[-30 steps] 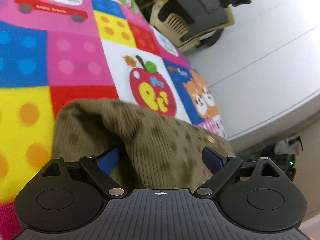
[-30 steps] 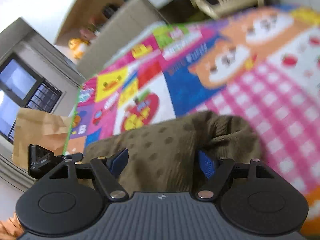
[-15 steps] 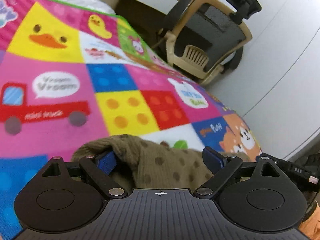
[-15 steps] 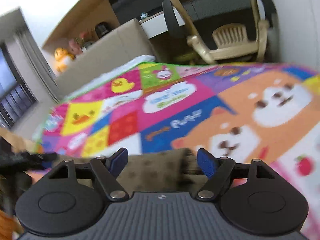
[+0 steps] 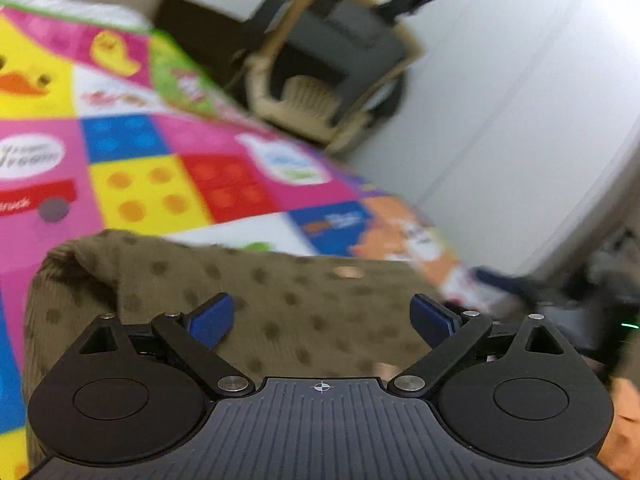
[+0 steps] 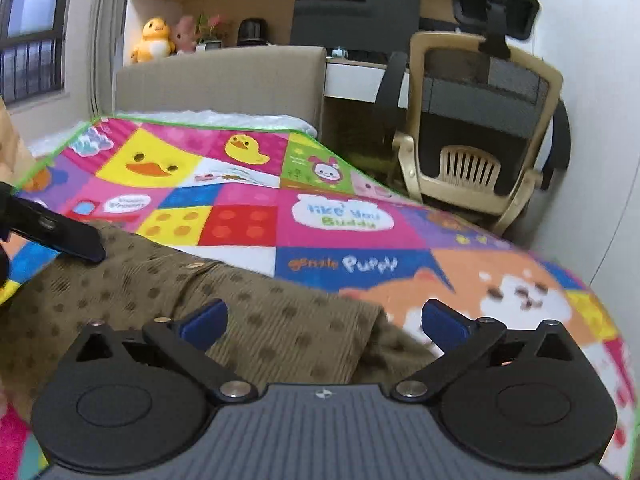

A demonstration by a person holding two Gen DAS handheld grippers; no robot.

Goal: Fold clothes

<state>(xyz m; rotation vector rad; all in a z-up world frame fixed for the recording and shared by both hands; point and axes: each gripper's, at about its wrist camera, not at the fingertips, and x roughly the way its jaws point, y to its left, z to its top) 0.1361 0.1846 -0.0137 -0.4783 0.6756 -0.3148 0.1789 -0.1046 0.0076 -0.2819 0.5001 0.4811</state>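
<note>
1. Left gripper (image 5: 322,316): we hold it low over the garment, its blue-padded fingers (image 5: 210,322) spread wide apart with nothing between them. In the right wrist view one of its black fingers shows at 9 o'clock, its tip touching the cloth.

2. Olive dotted garment (image 5: 288,304): ribbed olive-brown cloth with darker spots. In the left wrist view it fills the lower middle, bunched into a raised fold toward 9 o'clock, with a small round snap (image 5: 348,273) near its upper edge. It lies on the mat, running under both grippers; in the right wrist view it spans from 9 o'clock to just past centre, its edge ending near the right pad.

3. Play mat (image 6: 248,220): bright patchwork of ducks, brick studs, a puppy and printed words, edged in green, spread over the bed. The garment lies on its near part, toward 6 o'clock in both views.

4. Right gripper (image 6: 323,320): we hold it just above the garment's right end, fingers (image 6: 202,322) parted wide, gripping nothing; the left pad is over the cloth, the right pad over the mat.

5. Office chair (image 6: 476,120): beige frame with dark mesh and headrest, beyond the mat at 1 o'clock in the right wrist view.

6. Headboard (image 6: 220,80): tan, at 11 o'clock, soft toys (image 6: 156,38) on the shelf behind it.
</note>
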